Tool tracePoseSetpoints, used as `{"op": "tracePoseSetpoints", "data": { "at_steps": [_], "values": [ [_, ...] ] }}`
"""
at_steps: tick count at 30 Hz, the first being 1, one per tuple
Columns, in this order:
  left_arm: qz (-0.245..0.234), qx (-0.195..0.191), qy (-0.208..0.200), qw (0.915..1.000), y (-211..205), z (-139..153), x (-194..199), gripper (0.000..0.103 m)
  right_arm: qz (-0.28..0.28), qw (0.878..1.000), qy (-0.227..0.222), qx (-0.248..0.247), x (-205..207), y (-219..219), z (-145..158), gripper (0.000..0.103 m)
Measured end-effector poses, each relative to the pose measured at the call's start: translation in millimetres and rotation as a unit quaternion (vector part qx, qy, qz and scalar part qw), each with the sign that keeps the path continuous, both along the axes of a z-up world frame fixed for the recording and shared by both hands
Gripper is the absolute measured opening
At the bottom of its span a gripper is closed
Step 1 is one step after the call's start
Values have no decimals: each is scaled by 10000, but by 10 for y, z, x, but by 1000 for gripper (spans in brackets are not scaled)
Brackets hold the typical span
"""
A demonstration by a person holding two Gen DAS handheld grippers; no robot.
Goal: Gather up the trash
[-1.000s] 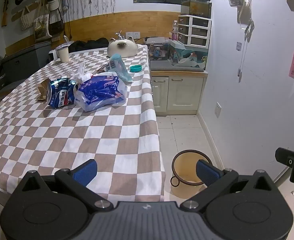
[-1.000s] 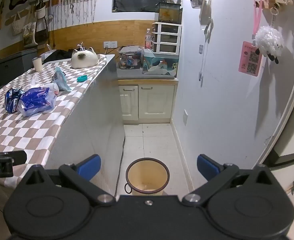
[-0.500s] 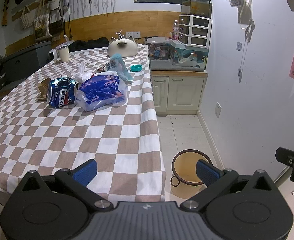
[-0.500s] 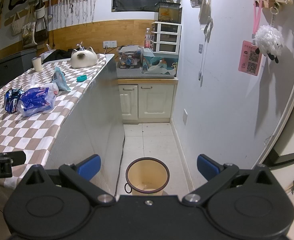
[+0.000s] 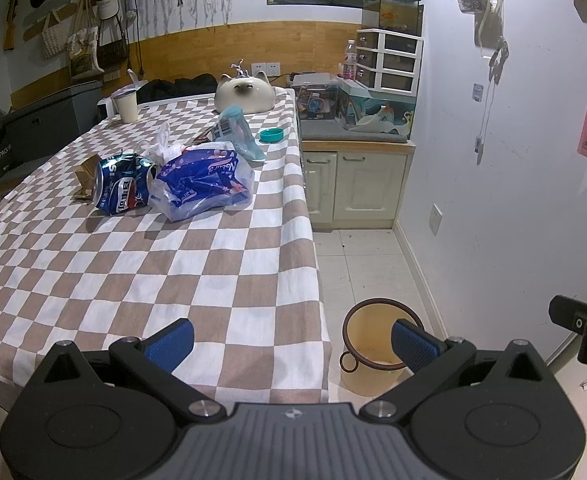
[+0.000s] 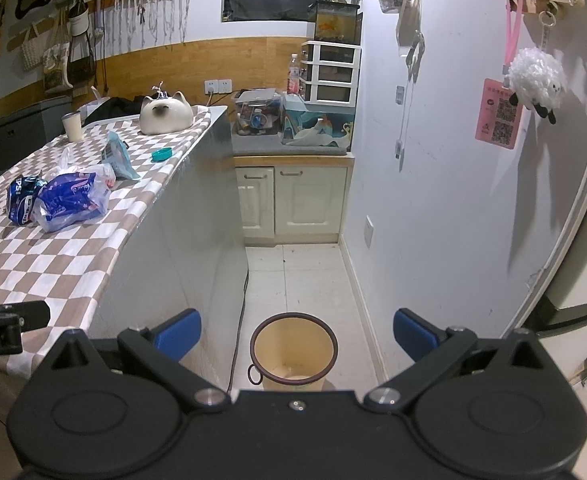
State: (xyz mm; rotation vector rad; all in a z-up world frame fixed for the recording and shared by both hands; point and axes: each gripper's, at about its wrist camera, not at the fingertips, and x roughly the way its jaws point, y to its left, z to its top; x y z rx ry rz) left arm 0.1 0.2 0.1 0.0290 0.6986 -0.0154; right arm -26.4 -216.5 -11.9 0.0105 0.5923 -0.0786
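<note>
Room: kitchen corner with white walls, a wood-panelled band on the far wall, pale tiled floor.

Left wrist view
Table: checkered tablecloth (image 5: 181, 264) fills the left and middle.
Trash: crushed blue soda can (image 5: 122, 189) lies touching a clear plastic bag with blue packaging (image 5: 203, 184), mid-table; a teal wrapper (image 5: 237, 132) and a teal lid (image 5: 272, 135) lie farther back.
Other items: paper cup (image 5: 126, 106) far left, cat-shaped ceramic piece (image 5: 245, 94) at the far end.
Bin: yellow waste bin (image 5: 369, 344) stands on the floor, just right of the table's near corner.
Left gripper (image 5: 291, 342): blue pads spread wide, nothing between them, above the table's near edge.

Right wrist view
Floor: narrow aisle between the table side and the right wall, cabinets (image 6: 293, 204) at the far end.
Bin: directly ahead on the floor, near.
Trash: can and bag on the table, left, well apart from the bin.
Right gripper (image 6: 295, 334): fully spread, empty, bin framed between its pads.
</note>
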Motion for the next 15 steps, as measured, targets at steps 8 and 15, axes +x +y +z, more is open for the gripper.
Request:
{"op": "tracePoseSetpoints", "data": {
  "at_steps": [8, 15],
  "values": [
    [-3, 8, -4, 10000, 32, -53, -14, 103, -6, 10000, 7, 7, -2, -9, -18, 103],
    [2, 9, -2, 10000, 29, -49, -14, 103, -9, 10000, 12, 7, 8, -7, -19, 103]
  ]
}}
